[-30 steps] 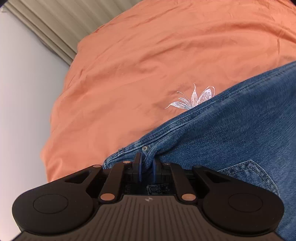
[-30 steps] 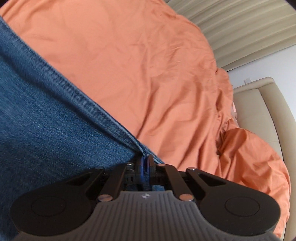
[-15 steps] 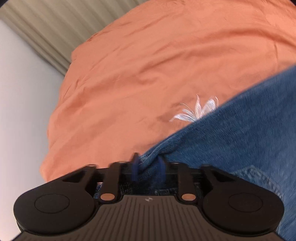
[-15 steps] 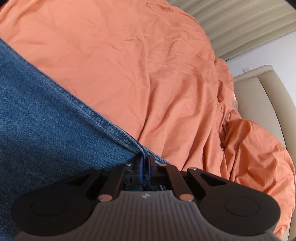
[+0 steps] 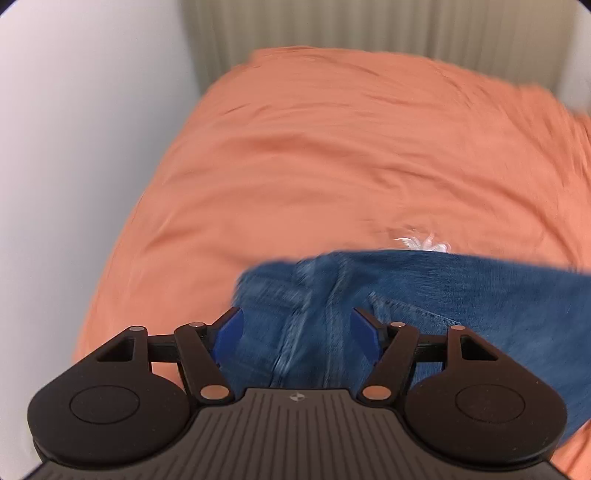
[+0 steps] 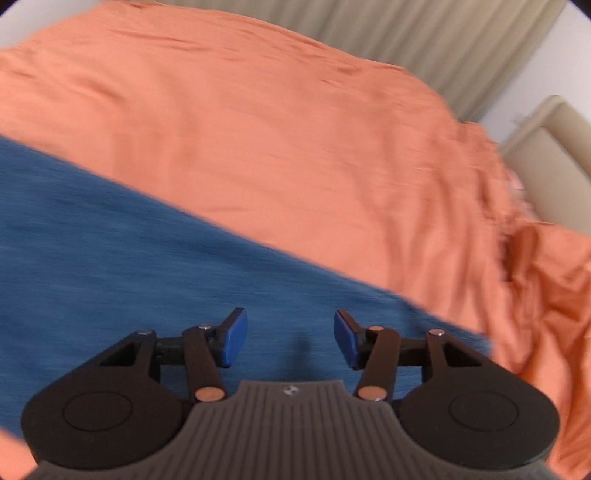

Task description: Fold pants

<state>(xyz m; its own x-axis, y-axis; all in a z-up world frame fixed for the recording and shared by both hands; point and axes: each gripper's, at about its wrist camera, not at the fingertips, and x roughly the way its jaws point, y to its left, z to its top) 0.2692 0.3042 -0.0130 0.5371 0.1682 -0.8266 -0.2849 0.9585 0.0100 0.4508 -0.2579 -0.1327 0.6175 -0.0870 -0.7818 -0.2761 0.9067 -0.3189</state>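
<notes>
The blue denim pants [image 5: 461, 306] lie on an orange bedspread [image 5: 332, 155]. In the left wrist view their waistband end with a back pocket lies just beyond and below my left gripper [image 5: 297, 328], which is open with nothing between its blue pads. In the right wrist view the pants [image 6: 129, 258] fill the lower left, their edge running diagonally. My right gripper [image 6: 290, 339] is open and empty above the denim. Both views are motion-blurred.
A white embroidered flower [image 5: 421, 242] on the bedspread peeks out past the pants' far edge. A white wall [image 5: 74, 147] borders the bed on the left, beige curtains [image 5: 369, 26] at the back. A cream chair [image 6: 554, 147] stands at the right beside bunched bedspread [image 6: 546, 280].
Both grippers have opened and let go of the pants' edge. Both have pulled back and tilted up, so more of the bed and the curtains shows.
</notes>
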